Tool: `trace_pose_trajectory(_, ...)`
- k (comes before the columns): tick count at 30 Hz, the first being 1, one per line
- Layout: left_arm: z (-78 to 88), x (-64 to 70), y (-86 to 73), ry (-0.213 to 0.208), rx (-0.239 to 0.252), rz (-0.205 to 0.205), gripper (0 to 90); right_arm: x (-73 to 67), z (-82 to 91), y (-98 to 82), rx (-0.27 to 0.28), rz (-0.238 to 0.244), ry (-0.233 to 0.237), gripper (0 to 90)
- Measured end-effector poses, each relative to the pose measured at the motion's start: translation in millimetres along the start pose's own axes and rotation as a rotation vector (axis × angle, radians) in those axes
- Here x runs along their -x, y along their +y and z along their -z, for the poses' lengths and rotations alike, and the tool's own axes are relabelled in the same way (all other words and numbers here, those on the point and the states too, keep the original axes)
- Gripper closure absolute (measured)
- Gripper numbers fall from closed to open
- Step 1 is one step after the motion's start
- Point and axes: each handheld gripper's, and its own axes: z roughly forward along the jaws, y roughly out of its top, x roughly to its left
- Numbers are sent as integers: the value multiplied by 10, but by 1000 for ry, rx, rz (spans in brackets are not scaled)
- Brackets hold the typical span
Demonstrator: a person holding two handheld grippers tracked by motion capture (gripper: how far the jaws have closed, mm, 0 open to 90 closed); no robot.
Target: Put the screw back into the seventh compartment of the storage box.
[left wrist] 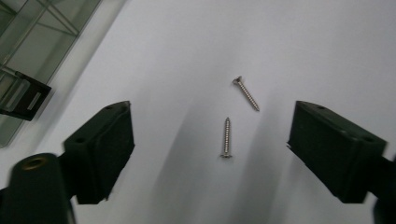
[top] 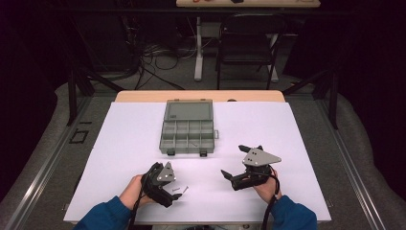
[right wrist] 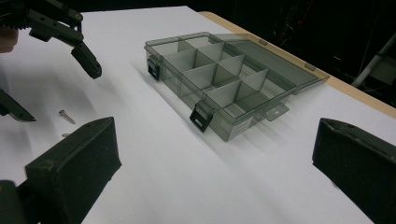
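Screws [left wrist: 226, 137] lie flat between the open left tongs [left wrist: 210, 149], nearer one's axis pointing away, head toward camera.

two screws [left wrist: 245, 93], one compartment box [top: 187, 132], two claws [top: 173, 192]

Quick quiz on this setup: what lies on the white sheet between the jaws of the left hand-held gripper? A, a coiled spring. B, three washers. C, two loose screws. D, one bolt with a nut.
C: between the open jaws of the left hand-held gripper, two screws, one and another, lie untouched on the white sheet.
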Motion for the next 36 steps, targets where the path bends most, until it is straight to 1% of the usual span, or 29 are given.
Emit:
trace_pose_trajectory(2, 1, 3, 0, -6, -3, 3, 228, -5, -8, -5, 1, 1, 3, 0)
trace_pose_trajectory(3, -1, 0, 4, -3, -12, 8, 303, -5, -8, -5, 1, 1, 4, 0)
trace_pose_trajectory(4, -3, -4, 1, -14, -10, 2, 360, -5, -6, -4, 0, 2, 3, 0)
trace_pose_trajectory(5, -7, -8, -2, -25, -8, 1, 383, -2, -1, -2, -2, 3, 1, 0)
trace_pose_trajectory(6, -13, -7, -2, -30, -12, -1, 426, -2, 2, -2, -1, 0, 3, 0)
trace_pose_trajectory(8, -24, -7, -6, -59, -7, -7, 468, 4, 3, -5, 0, 3, 3, 0)
trace_pose_trajectory(9, -28, -5, -3, -60, -15, -11, 509, 8, 3, -9, -2, 0, 8, 0)
trace_pose_trajectory(12, -45, -8, -10, -71, -23, -16, 613, 10, -3, -17, 1, -3, 4, 0)
trace_pose_trajectory(15, -66, -13, -29, -80, -24, -6, 718, 4, -6, -15, -2, -1, 9, 0)
trace_pose_trajectory(18, -83, -16, -42, -85, -42, -18, 768, 0, -12, -16, -8, 2, 13, 0)
trace_pose_trajectory(21, -86, -18, -46, -94, -43, -21, 816, -5, -24, -17, -7, 4, 20, 0)
trace_pose_trajectory(23, -94, -17, -50, -105, -35, -11, 839, -6, -22, -16, -9, 7, 20, 0)
trace_pose_trajectory(25, -93, -16, -55, -110, -34, -16, 867, -4, -22, -16, -9, 6, 19, 0)
trace_pose_trajectory(26, -90, -20, -55, -116, -37, -17, 868, -5, -23, -16, -9, 5, 18, 0)
trace_pose_trajectory(31, -88, -21, -56, -111, -34, -24, 874, -20, -26, -13, -11, 12, 15, 0)
trace_pose_trajectory(34, -77, -24, -55, -109, -27, -21, 875, -20, -31, -16, -9, 12, 10, 0)
trace_pose_trajectory(36, -58, -34, -50, -106, -21, -22, 875, -13, -31, -18, -10, 8, 21, 0)
